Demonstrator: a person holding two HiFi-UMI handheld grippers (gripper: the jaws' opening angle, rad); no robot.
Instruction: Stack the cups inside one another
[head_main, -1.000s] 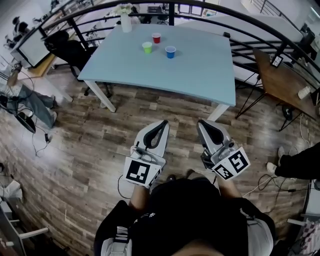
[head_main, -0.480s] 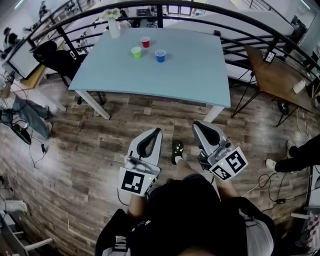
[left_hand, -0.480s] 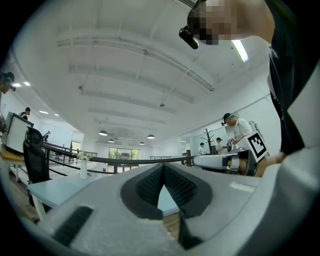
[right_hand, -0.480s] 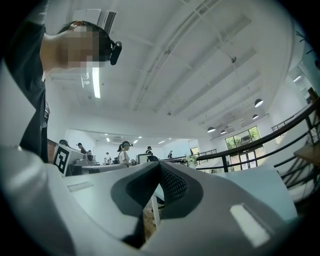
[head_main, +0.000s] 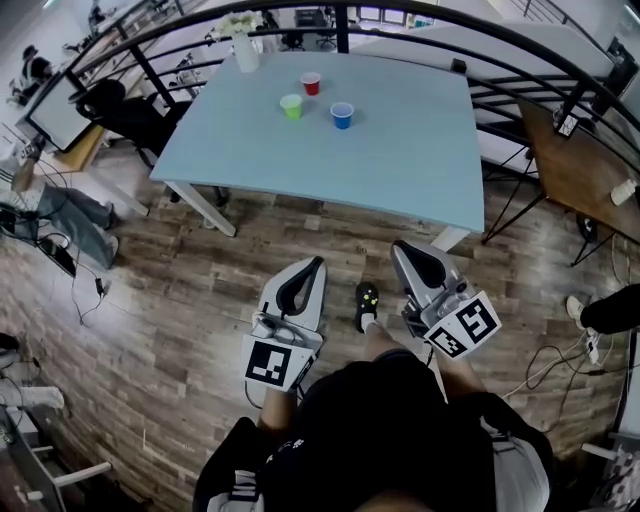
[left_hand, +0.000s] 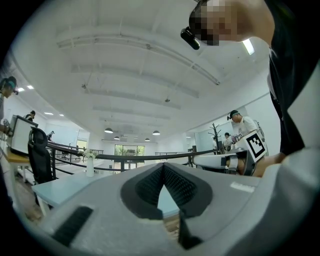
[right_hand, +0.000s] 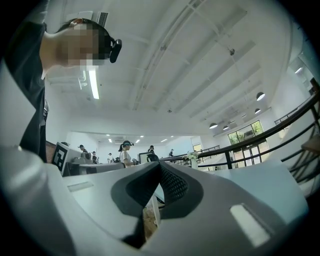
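Three small cups, the red cup (head_main: 311, 83), the green cup (head_main: 292, 106) and the blue cup (head_main: 342, 115), stand upright and apart in a loose cluster toward the far side of the pale blue table (head_main: 400, 160), none nested yet. I hold my left gripper (head_main: 308, 268) and right gripper (head_main: 413, 250) short of the table's near edge, both with jaws pressed together on nothing. The cups look light, thin-walled and easily tipped or crushed, so I judge a gentle pinch on one rim wall best.
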